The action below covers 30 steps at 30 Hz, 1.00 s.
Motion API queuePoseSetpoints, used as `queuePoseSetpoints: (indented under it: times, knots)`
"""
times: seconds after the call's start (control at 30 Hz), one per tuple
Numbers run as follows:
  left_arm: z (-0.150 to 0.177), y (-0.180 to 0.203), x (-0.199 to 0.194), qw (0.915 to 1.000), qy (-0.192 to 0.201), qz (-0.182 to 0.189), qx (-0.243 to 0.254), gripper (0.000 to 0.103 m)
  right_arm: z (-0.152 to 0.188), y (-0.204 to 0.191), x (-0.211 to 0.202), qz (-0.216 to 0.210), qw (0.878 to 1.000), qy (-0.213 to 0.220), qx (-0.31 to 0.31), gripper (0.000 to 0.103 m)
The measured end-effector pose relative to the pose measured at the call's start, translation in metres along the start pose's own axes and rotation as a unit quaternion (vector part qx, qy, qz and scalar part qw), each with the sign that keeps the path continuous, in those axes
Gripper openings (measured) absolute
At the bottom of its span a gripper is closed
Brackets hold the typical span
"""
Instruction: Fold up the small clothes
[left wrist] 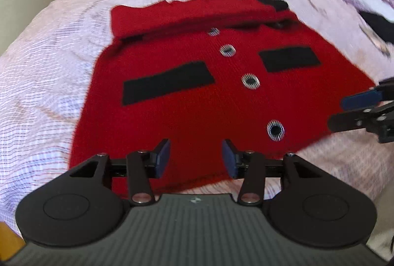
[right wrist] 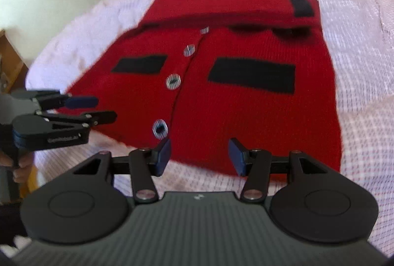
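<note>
Hovering agape, the left hand-held gripper [left wrist: 195, 158] and right hand-held gripper [right wrist: 199, 157] are poised; the red cardigan's [left wrist: 197, 98] near hem must next be gripped.

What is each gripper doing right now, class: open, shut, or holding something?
Left gripper: open, holding nothing, above the cardigan's near hem.
Right gripper: open, holding nothing, also at the near hem.

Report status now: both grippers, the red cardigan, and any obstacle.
Left gripper open, empty. Right gripper open, empty. Red cardigan flat on bedspread, sleeves folded across top. Nothing blocking.
</note>
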<state>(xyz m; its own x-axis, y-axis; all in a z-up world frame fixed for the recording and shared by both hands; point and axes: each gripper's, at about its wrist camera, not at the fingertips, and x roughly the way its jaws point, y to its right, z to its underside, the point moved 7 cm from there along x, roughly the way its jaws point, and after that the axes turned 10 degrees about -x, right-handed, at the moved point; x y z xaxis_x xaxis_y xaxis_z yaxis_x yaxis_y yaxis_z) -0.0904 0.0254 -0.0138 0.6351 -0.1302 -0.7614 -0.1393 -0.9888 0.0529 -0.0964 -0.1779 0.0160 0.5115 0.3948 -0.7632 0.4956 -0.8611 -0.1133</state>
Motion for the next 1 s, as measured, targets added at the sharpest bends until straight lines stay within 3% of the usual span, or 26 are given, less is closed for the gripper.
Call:
queuePoseSetpoints:
  times: [0.1, 0.27, 0.37, 0.53, 0.63, 0.83, 1.0]
  knots:
    - [0.009, 0.009, 0.006, 0.9998, -0.013, 0.011, 0.013, 0.053, 0.01, -0.003, 0.008, -0.013, 1.0, -0.022, -0.003, 0.054]
    - [0.022, 0.02, 0.011, 0.9983, -0.036, 0.04, 0.021, 0.053, 0.017, -0.008, 0.03, -0.073, 0.994, -0.073, 0.036, 0.054]
    - [0.028, 0.025, 0.013, 0.9982, -0.037, 0.033, 0.033, 0.053, 0.02, -0.006, 0.046, -0.064, 0.991, -0.086, 0.077, 0.054]
    - [0.029, 0.023, 0.019, 0.9982, -0.045, 0.034, 0.021, 0.054, 0.014, 0.002, 0.056, -0.067, 0.977, -0.042, 0.196, 0.057]
    - [0.027, 0.022, 0.022, 0.9982, -0.046, 0.035, 0.015, 0.055, 0.009, -0.002, 0.057, -0.087, 0.969, -0.003, 0.232, 0.057]
    - [0.028, 0.026, 0.024, 0.9983, -0.045, 0.029, 0.025, 0.057, -0.008, -0.015, 0.04, -0.101, 0.97, 0.07, 0.211, 0.057]
    - [0.023, 0.033, 0.026, 0.9983, -0.026, 0.021, 0.048, 0.058, -0.017, -0.015, 0.034, -0.086, 0.975, 0.081, 0.19, 0.057]
